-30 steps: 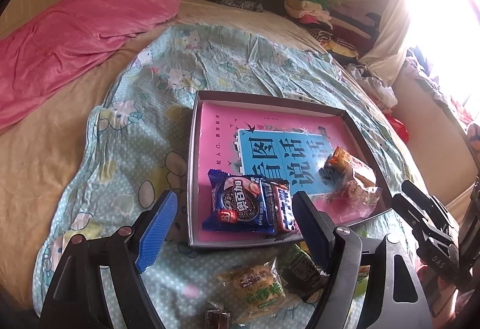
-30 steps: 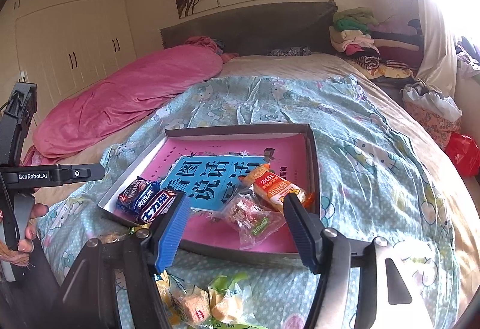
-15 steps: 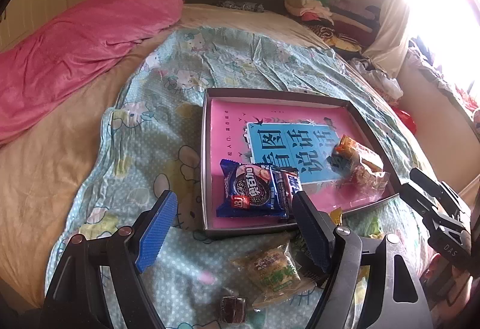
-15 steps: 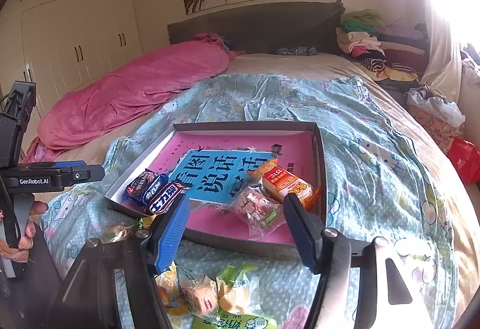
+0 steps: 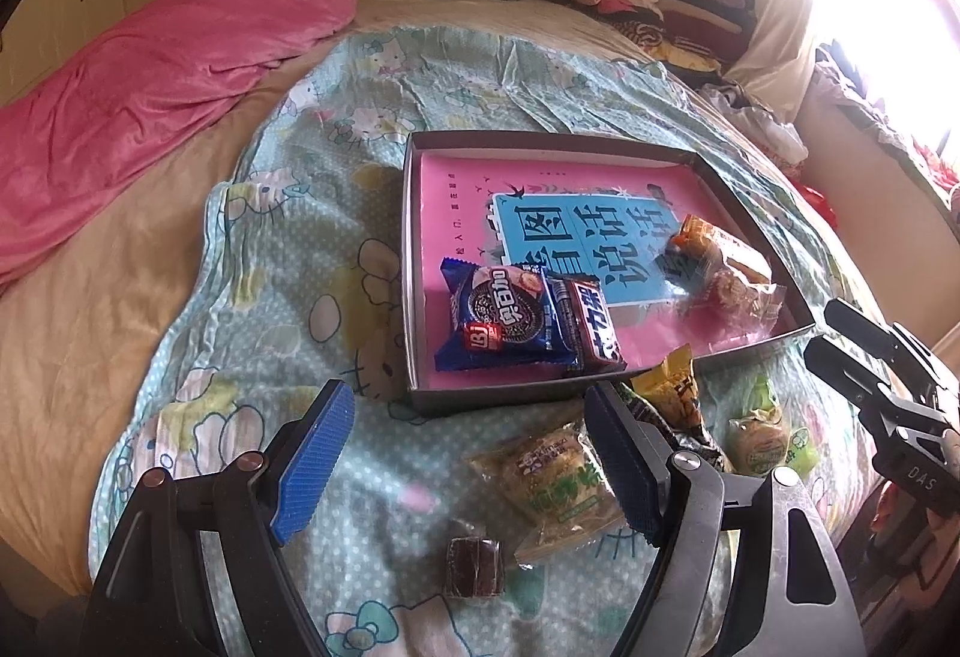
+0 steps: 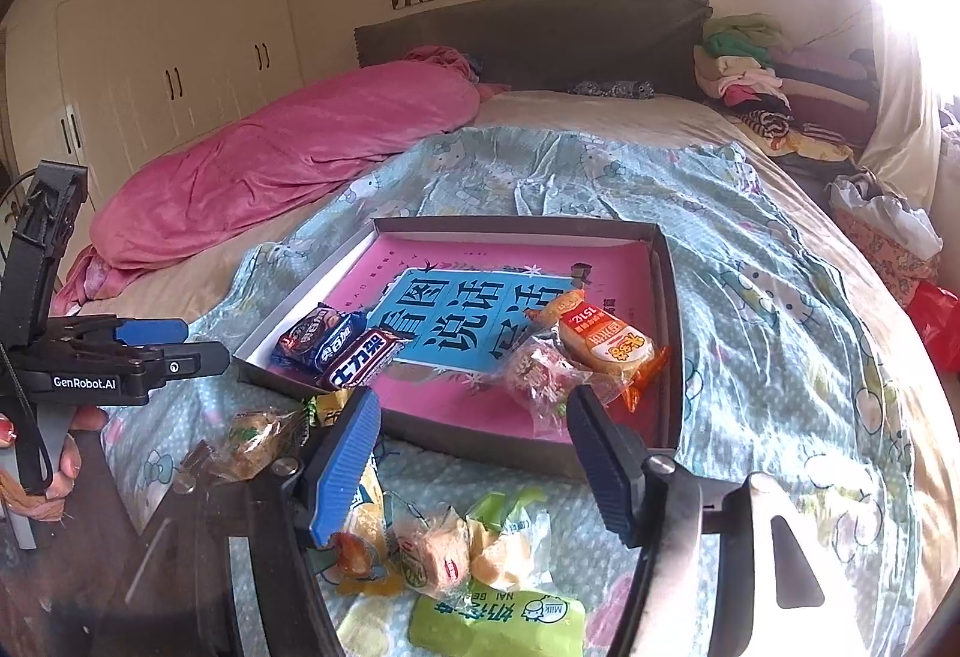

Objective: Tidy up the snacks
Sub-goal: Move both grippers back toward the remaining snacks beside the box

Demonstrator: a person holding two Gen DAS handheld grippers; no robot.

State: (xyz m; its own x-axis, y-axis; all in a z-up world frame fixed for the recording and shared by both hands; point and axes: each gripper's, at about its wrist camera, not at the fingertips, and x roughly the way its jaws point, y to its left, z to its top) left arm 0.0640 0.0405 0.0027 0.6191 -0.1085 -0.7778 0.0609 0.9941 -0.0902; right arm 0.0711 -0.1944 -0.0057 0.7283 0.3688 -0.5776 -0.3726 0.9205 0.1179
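A shallow grey box [image 5: 414, 261] [image 6: 672, 333] with a pink and blue lining lies on the bed. In it are a blue Oreo pack [image 5: 504, 318] [image 6: 312, 336], a dark chocolate bar [image 5: 591, 321] [image 6: 363, 360], an orange snack pack [image 5: 714, 243] [image 6: 606, 339] and a clear candy bag [image 5: 741, 294] [image 6: 540, 378]. Loose snacks lie on the sheet in front of the box: a green-labelled pastry [image 5: 555, 483], a small dark candy [image 5: 474, 567], and several wrapped cakes [image 6: 444, 549]. My left gripper [image 5: 468, 462] is open and empty above them. My right gripper [image 6: 474, 471] is open and empty.
A Hello Kitty sheet [image 5: 300, 249] covers the bed. A rolled pink blanket [image 5: 150, 75] lies at the left. Clothes are piled at the far right by the headboard [image 6: 756, 69]. The other gripper shows at each view's edge [image 5: 888, 387] [image 6: 90, 363].
Both grippers have drawn back toward the near edge of the bed, so the box looks farther away and more loose snacks show in front. Both stay open.
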